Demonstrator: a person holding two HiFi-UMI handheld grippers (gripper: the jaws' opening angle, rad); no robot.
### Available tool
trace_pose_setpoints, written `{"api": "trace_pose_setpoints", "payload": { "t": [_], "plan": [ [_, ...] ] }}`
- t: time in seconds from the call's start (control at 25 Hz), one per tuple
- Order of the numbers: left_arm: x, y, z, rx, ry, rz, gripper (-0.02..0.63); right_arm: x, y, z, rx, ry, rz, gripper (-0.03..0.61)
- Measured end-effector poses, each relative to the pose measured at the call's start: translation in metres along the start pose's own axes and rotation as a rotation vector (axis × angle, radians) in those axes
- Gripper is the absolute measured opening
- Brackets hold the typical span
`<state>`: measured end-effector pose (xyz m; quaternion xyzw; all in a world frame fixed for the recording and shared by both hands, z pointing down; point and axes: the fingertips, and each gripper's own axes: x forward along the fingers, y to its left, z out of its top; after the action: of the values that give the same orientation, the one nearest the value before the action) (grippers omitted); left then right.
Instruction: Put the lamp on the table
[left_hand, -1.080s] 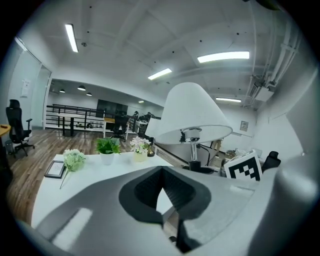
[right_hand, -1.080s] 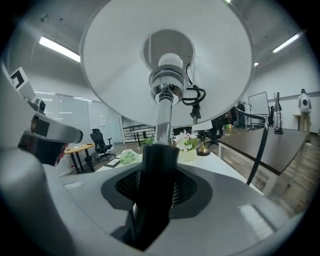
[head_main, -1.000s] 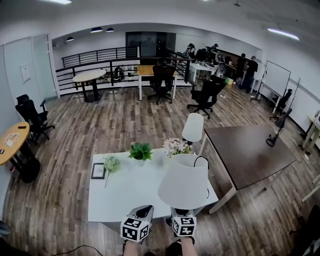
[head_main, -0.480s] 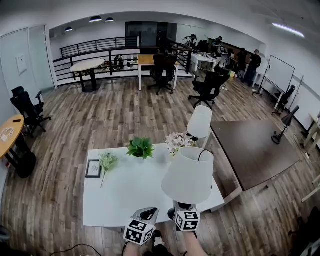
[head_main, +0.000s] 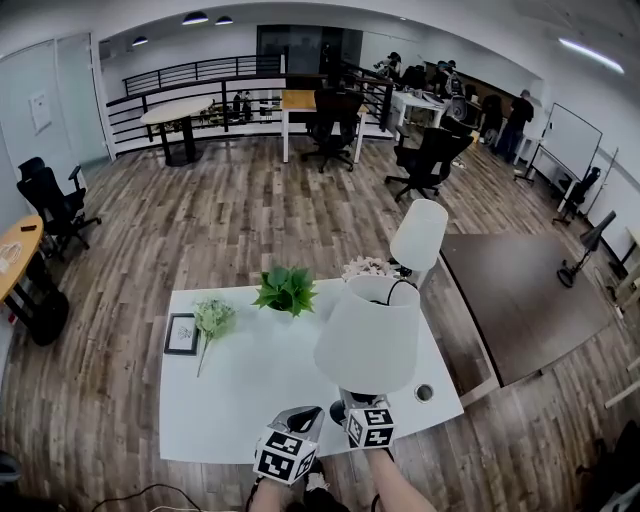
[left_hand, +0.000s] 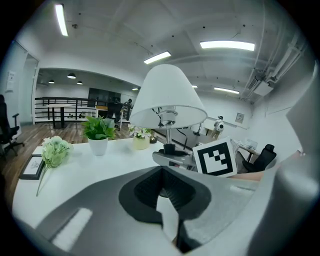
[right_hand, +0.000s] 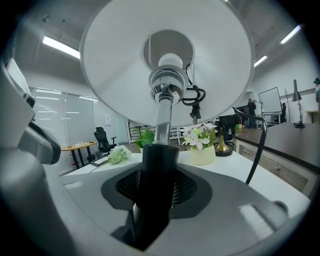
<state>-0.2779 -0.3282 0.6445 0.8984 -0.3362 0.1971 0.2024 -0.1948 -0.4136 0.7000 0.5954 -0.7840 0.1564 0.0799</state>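
A lamp (head_main: 368, 338) with a white cone shade hangs upright over the near right part of the white table (head_main: 240, 390). My right gripper (head_main: 362, 406) is shut on the lamp's black lower stem (right_hand: 158, 167), and the shade (right_hand: 167, 60) fills the top of the right gripper view. The lamp's foot is hidden, so whether it touches the table cannot be told. My left gripper (head_main: 297, 420) is beside it on the left, shut with nothing in it. In the left gripper view the lamp (left_hand: 167, 97) stands just ahead to the right.
On the table stand a green potted plant (head_main: 287, 288), a flower pot (head_main: 366, 268), a second white lamp (head_main: 420, 235), a picture frame (head_main: 182, 333) and a pale bouquet (head_main: 213, 318). A cable hole (head_main: 424, 393) is near the right corner. A dark table (head_main: 520, 295) stands right.
The table has come closer beneath me. The right gripper has carried the lamp further in over the table's near right part; the left gripper stays beside it.
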Motion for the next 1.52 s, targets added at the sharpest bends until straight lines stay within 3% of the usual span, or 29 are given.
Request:
{"api": "trace_pose_setpoints", "payload": {
  "t": [0.64, 0.96, 1.52],
  "plan": [
    [0.026, 0.035, 0.008, -0.06, -0.009, 0.022, 0.0, 0.068, -0.009, -0.015, -0.021, -0.011, -0.003, 0.158],
    [0.027, 0.035, -0.013, -0.091, 0.005, 0.027, 0.0, 0.066, -0.008, -0.018, -0.031, -0.044, -0.004, 0.156],
    [0.011, 0.011, -0.016, -0.092, -0.011, 0.019, 0.0, 0.05, -0.01, -0.03, -0.061, 0.01, -0.031, 0.146]
  ]
}}
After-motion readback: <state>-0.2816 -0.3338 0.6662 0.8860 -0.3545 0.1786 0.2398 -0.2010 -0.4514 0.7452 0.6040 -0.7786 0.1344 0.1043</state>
